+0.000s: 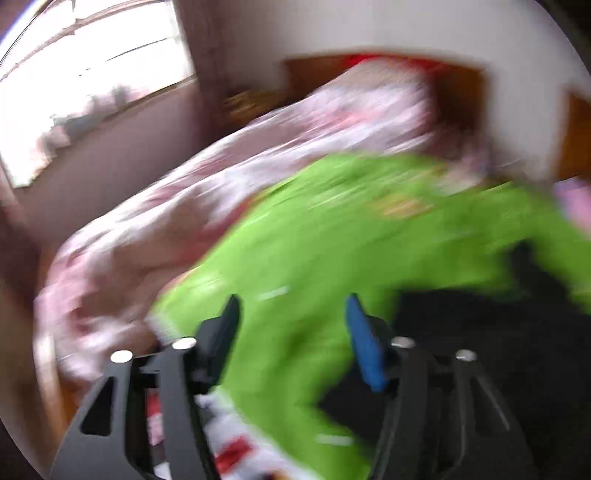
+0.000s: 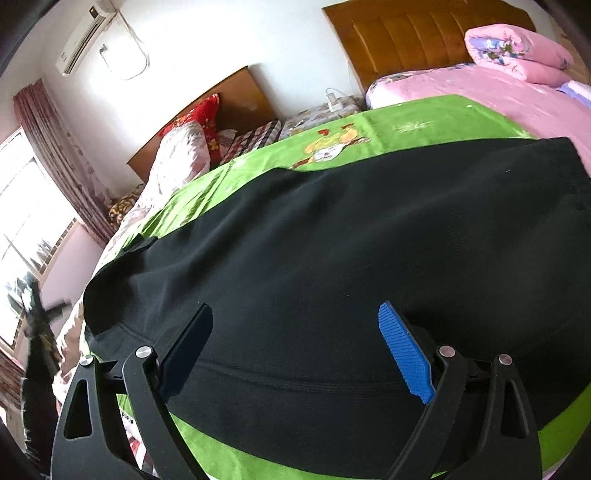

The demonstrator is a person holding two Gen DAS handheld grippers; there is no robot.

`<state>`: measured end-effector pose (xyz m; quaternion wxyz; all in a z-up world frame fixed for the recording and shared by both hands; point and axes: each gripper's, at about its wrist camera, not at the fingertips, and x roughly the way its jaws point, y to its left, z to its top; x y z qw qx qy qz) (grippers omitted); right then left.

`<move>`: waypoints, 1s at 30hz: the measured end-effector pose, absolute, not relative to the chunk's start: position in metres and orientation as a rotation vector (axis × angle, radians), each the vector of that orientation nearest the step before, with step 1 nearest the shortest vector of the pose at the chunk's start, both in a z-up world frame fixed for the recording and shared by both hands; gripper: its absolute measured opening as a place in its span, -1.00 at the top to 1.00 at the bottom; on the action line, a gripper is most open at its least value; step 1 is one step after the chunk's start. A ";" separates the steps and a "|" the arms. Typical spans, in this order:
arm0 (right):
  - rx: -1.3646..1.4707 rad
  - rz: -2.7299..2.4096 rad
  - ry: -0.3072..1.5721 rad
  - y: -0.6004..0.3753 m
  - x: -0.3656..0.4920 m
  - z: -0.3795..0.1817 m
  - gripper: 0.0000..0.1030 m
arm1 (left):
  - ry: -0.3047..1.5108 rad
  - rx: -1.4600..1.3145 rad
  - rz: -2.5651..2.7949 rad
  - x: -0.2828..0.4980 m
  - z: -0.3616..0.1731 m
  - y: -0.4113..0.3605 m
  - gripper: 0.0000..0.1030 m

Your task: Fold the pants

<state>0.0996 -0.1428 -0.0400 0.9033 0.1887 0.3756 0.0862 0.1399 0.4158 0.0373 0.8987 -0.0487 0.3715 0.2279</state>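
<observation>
A: What lies around the pants (image 2: 332, 258)?

B: They are black and spread flat on a green blanket (image 2: 424, 118) that covers the bed. A cartoon print (image 2: 332, 147) shows on the blanket just past their far edge. Toward the head of the bed sit a pink folded quilt (image 2: 517, 51) and a wooden headboard (image 2: 417, 33). A second bed with a red pillow (image 2: 203, 114) stands beside it, with a window (image 2: 26, 214) and curtain (image 2: 55, 147) behind.

A: Any writing?

B: None that can be read. An air conditioner (image 2: 85, 40) hangs on the wall, its label too small.

A: The grippers?

B: The right gripper (image 2: 295, 350) hangs over the near edge of the pants, jaws wide apart, nothing between the pads. The left gripper (image 1: 291, 339) view is badly blurred; its jaws stand apart over green blanket, holding nothing, with the pants at the right.

A: Room to move?

B: Green blanket shows bare along the near edge and at the far side. The floral quilt (image 1: 166, 221) lies beyond the blanket's left edge.
</observation>
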 end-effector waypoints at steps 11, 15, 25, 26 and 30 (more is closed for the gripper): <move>0.311 0.267 0.814 -0.113 0.110 -0.037 -0.71 | 0.966 0.514 0.002 0.236 0.005 0.144 -0.72; 0.198 0.297 0.824 -0.097 0.126 -0.024 -0.71 | 1.110 0.504 0.067 0.271 -0.033 0.155 0.34; -0.011 0.284 0.906 -0.091 0.154 -0.056 -0.91 | 0.744 -0.371 0.067 0.139 0.061 0.334 0.79; -0.038 0.274 0.909 -0.087 0.154 -0.057 -0.92 | 0.716 -0.491 0.067 0.122 0.054 0.359 0.79; -0.113 0.243 0.909 -0.077 0.153 -0.060 -0.92 | 0.743 -0.853 0.013 0.089 -0.024 0.439 0.30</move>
